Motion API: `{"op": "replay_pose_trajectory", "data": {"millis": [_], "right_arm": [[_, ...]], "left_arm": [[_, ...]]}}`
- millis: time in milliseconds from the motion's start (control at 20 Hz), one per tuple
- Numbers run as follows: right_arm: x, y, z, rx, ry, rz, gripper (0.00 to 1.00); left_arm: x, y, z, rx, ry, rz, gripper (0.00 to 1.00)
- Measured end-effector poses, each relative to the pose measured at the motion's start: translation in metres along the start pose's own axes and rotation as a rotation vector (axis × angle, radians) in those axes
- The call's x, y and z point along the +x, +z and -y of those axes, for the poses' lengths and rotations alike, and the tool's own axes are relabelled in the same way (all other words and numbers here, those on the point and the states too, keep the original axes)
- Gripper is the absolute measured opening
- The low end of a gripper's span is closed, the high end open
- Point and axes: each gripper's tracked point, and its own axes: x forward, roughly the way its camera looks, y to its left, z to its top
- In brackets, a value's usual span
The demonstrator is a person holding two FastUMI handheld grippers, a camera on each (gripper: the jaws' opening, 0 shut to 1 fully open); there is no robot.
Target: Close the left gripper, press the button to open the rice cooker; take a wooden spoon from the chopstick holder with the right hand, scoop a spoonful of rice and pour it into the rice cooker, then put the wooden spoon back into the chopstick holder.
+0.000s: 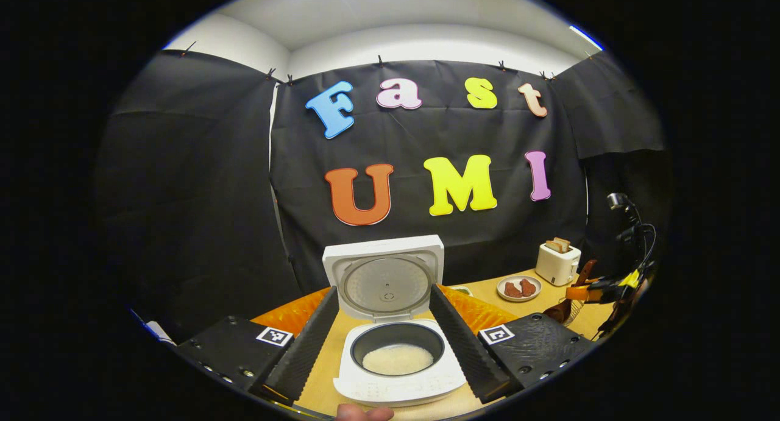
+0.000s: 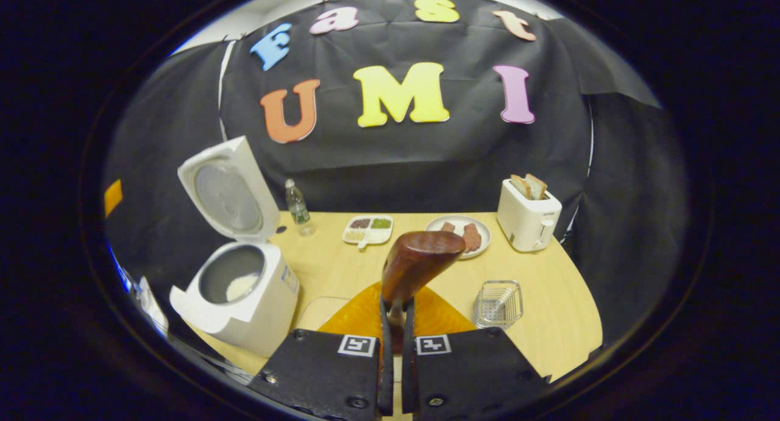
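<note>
A: Which step was it?

B: Returning the wooden spoon (image 2: pixel 420 259), clamped in the right gripper (image 2: pixel 395 323). The rice cooker (image 1: pixel 399 348) sat lid-up between the left gripper's (image 1: pixel 390 342) spread fingers.

A: Next?

B: Probably lowering it into the chopstick holder (image 2: pixel 498 303), right of the cooker.

Black cloth (image 1: pixel 201 183) hangs all round the booth, clipped up along its top edge, and above it show a pale wall (image 1: pixel 426 46) and a white ceiling (image 1: pixel 390 13) with a bright strip of light (image 1: pixel 586 37) at the right. A light wooden table (image 2: pixel 548 299) stands against the cloth, evenly lit. The cloth's panels meet at a narrow pale seam (image 1: pixel 272 141) left of centre.
</note>
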Motion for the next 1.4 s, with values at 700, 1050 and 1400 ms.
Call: {"op": "replay_pose_trajectory", "data": {"millis": [700,1050,1400], "right_arm": [[0.049,-0.090,-0.069,-0.102,0.004,-0.046,0.11],[0.053,-0.085,-0.096,0.343,0.149,-0.123,0.10],[0.053,-0.088,-0.066,0.773,0.205,-0.168,0.11]], "left_arm": [[-0.012,-0.030,-0.045,-0.039,0.016,-0.112,0.96],[-0.030,-0.040,-0.051,-0.060,0.062,-0.141,0.96],[-0.039,-0.036,-0.041,-0.069,0.078,-0.145,0.96]]}}
